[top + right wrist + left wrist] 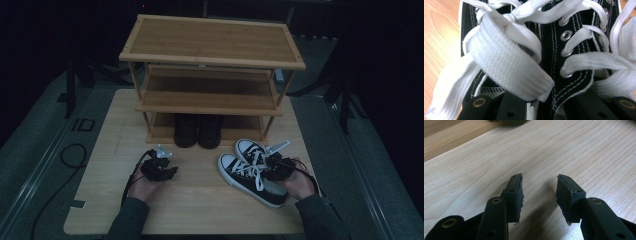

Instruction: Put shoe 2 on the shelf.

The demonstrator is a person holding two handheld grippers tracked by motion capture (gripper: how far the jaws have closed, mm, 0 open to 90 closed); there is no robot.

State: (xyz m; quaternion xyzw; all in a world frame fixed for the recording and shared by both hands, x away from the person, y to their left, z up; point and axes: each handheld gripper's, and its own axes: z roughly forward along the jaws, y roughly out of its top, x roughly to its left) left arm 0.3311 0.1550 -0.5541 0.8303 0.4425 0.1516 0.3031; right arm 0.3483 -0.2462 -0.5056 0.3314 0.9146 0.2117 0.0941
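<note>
- The pair of black sneakers (252, 171) lies on the counter (200, 200), right under the right hand-held gripper (278, 167), whose jaws go down into the collars of both shoes, seemingly pinching them together.
- Canvas is light and soft, laces (509, 60) floppy; the stiffer collars give the surest hold.
- The left hand-held gripper (539, 195) is spread, empty, over bare wood.
- Ahead: a wooden shoe rack (212, 75) holding dark boots (197, 131); the room is dim.

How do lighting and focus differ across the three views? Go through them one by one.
High view: dim and underexposed, dark surroundings, the sneakers and rack still readable. Left gripper view: bright, even light, table grain sharp, the left gripper casting soft shadows. Right gripper view: bright, the nearest white lace slightly soft, table at left washed out.
</note>
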